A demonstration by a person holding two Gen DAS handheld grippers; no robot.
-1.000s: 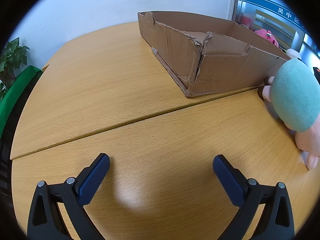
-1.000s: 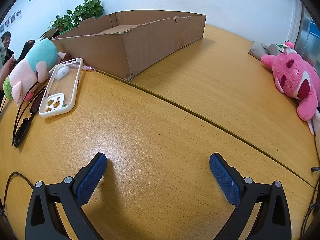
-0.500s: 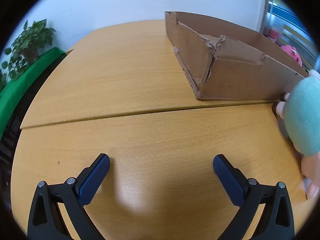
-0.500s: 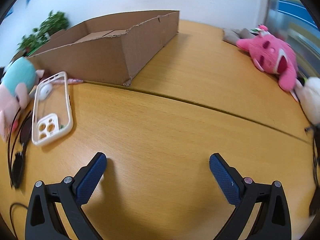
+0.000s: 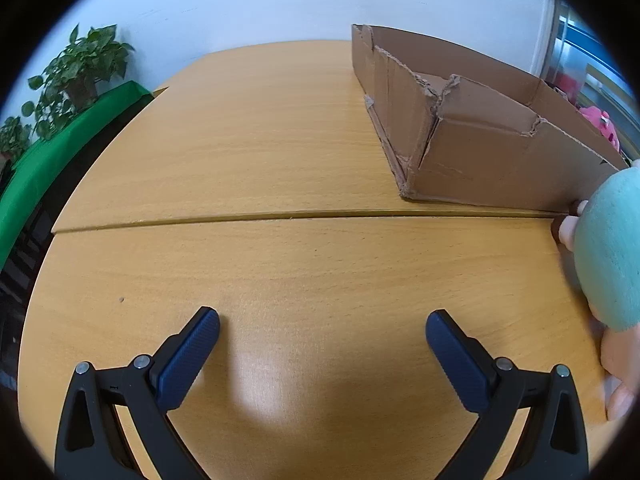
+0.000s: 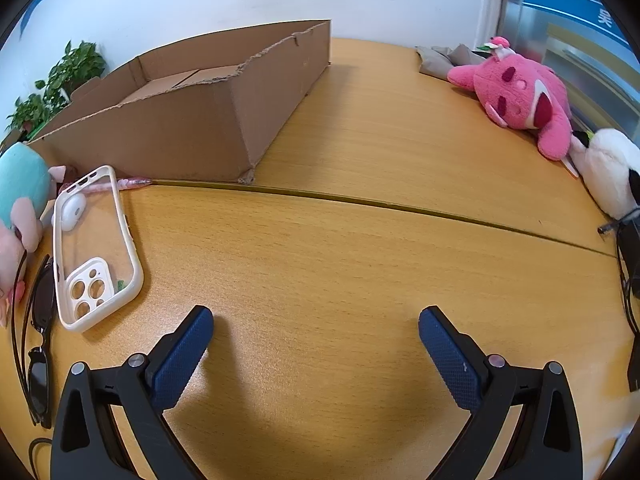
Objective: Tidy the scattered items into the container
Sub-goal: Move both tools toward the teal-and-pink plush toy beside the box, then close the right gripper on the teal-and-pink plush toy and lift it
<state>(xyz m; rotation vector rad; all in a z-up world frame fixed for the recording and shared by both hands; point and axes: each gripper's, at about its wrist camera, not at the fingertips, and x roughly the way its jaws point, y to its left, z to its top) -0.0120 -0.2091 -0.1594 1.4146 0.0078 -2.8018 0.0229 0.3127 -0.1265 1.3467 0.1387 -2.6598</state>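
An open cardboard box (image 6: pixel 208 120) stands on the wooden table; it also shows in the left wrist view (image 5: pixel 472 140). A teal and pink plush (image 5: pixel 608 256) lies at the box's near wall, also at the left edge of the right wrist view (image 6: pixel 20 192). A white phone case (image 6: pixel 94 248) with a small white earbud case (image 6: pixel 72 210) on it lies left of my right gripper (image 6: pixel 316 336), next to black sunglasses (image 6: pixel 40 328). A pink plush (image 6: pixel 524 96) lies far right. My left gripper (image 5: pixel 322 332) is open and empty, as is the right.
A white and black plush (image 6: pixel 612 172) and black cables (image 6: pixel 628 264) lie at the right table edge. A grey cloth (image 6: pixel 448 58) lies behind the pink plush. Potted plants (image 5: pixel 80 76) and a green surface stand beyond the left table edge. A seam (image 6: pixel 400 206) crosses the table.
Both grippers have swung: the left view has turned left, so the box and teal plush sit further right. The right view has turned right, showing more of the pink plush and the white plush.
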